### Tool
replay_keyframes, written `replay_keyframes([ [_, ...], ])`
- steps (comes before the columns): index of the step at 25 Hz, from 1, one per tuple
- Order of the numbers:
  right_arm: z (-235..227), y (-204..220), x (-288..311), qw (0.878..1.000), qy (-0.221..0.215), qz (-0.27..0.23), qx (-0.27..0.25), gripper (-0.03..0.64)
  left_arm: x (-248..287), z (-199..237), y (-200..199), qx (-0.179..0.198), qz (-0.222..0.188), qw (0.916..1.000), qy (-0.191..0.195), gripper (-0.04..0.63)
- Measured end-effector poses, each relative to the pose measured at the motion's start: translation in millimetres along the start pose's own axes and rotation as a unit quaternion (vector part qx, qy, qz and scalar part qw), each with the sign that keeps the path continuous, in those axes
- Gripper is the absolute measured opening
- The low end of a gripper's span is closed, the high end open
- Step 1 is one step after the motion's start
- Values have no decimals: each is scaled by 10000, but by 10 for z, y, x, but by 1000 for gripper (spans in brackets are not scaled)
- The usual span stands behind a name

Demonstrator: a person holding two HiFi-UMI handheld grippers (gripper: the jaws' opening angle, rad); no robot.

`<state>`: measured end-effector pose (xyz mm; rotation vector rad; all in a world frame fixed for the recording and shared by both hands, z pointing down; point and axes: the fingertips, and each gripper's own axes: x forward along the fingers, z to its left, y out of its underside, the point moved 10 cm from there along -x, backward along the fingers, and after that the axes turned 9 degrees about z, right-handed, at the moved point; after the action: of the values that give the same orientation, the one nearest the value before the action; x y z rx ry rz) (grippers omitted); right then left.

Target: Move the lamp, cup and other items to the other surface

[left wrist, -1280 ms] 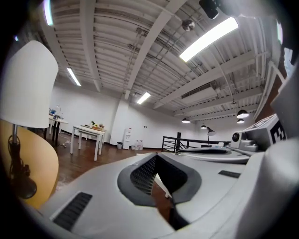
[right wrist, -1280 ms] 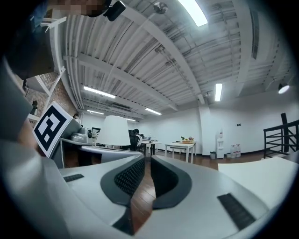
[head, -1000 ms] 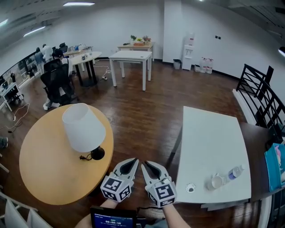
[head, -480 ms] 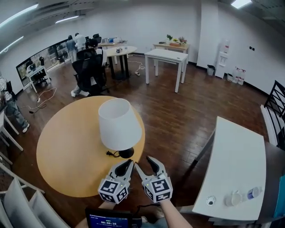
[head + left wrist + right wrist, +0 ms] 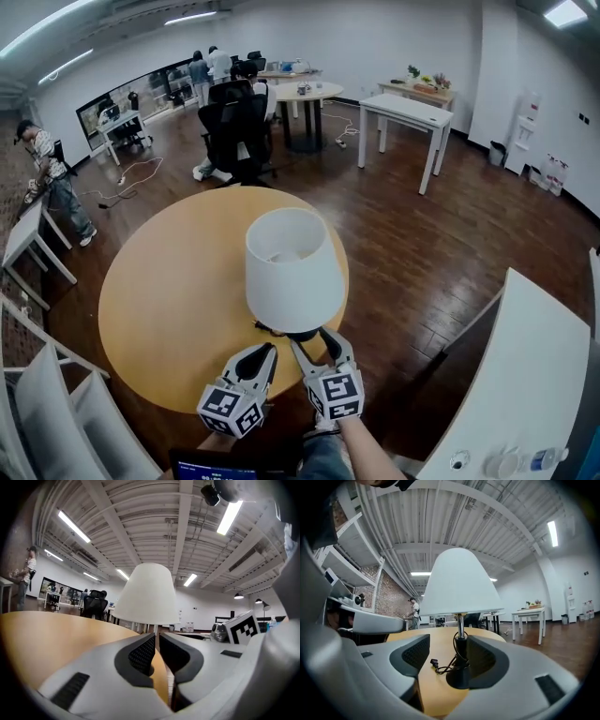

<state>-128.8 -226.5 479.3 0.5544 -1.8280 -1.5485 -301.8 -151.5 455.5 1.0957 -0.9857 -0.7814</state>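
A lamp with a white shade and a black base stands on the round wooden table, near its right edge. A black cord with a plug lies coiled by the lamp base. My right gripper is just in front of the base; its jaws are opening, and the base and stem stand just beyond their tips, untouched. My left gripper hovers beside it, shut and empty, aimed at the shade. A cup and a bottle lie on the white table.
A black office chair stands beyond the round table. White chairs crowd the lower left. More desks and several people are at the back of the room. Dark wood floor separates the two tables.
The view has swung left, so the lamp and round table now sit in the middle. Both grippers have come up to the lamp base. The right jaws have spread apart.
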Motion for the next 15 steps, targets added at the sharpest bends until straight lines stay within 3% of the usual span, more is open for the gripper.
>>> replay_keyframes([
  [6,-176,144,485,9998,-151,88,127,295,-20,247,8,113,84,9988,-471,40],
  [14,-304,18,1016,9979,-502,45,-406,291,135,501,-52,88,216,9968,-770,40],
  [15,-307,-11,1036,9974,-527,56,-493,254,148,509,-52,91,240,9967,-766,40],
])
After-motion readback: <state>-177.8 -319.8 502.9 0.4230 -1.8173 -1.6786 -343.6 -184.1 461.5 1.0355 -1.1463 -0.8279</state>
